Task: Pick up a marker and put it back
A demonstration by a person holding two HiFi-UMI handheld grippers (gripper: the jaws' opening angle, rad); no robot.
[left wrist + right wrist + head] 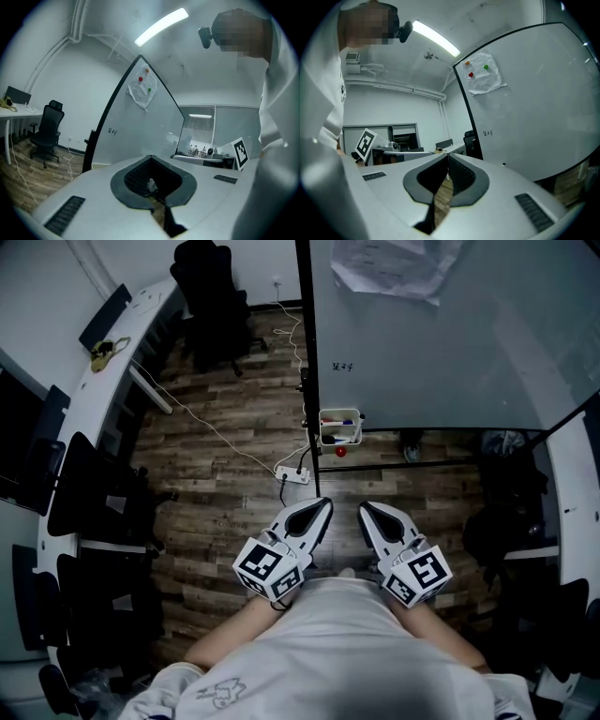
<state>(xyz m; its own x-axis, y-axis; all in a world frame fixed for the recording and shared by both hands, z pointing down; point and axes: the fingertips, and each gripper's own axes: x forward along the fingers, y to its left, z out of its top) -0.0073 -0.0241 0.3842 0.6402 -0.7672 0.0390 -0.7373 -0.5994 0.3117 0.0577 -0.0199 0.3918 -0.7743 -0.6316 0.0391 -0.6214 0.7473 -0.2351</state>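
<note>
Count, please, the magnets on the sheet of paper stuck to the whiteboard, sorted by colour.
Orange magnet: 1
Red magnet: 1
Green magnet: 1
Total: 3

On the whiteboard (441, 343) hangs a paper sheet (394, 263), a basket (339, 427) sits at its lower left corner, a power strip (292, 473) lies on the floor (216, 456) just left of that corner, and an office chair (211, 296) stands left of the whiteboard.
</note>
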